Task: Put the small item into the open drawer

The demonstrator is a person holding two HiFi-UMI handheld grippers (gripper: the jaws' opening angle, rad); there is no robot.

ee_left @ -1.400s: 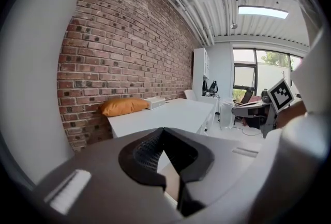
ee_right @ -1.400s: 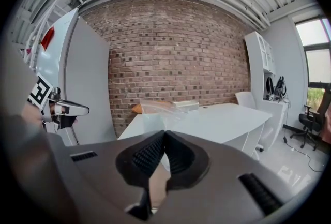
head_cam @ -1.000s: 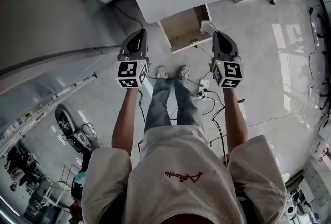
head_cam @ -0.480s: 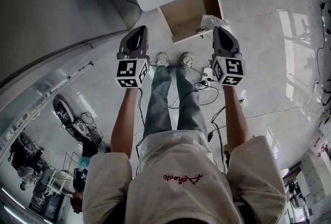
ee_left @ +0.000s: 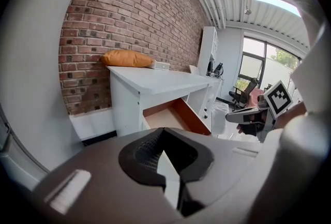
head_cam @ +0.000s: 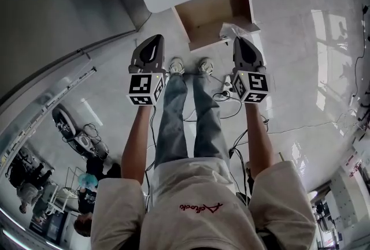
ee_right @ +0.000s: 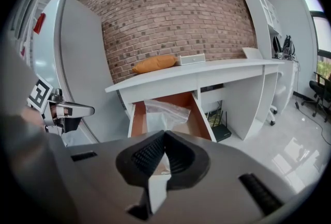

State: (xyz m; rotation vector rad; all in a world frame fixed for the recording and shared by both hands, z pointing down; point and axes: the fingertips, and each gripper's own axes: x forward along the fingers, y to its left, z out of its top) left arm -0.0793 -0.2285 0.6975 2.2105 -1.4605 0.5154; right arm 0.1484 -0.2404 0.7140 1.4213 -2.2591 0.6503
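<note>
In front of the desk, the right gripper is clamped on a clear bag at the front edge of the drawer, which lies open just ahead and below. The left gripper, closed and empty, hangs off to the left.

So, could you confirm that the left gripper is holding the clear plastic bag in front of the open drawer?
Not quite: it is the right gripper that holds the clear plastic bag in front of the open drawer. The right gripper view shows its jaws shut on the bag.
</note>
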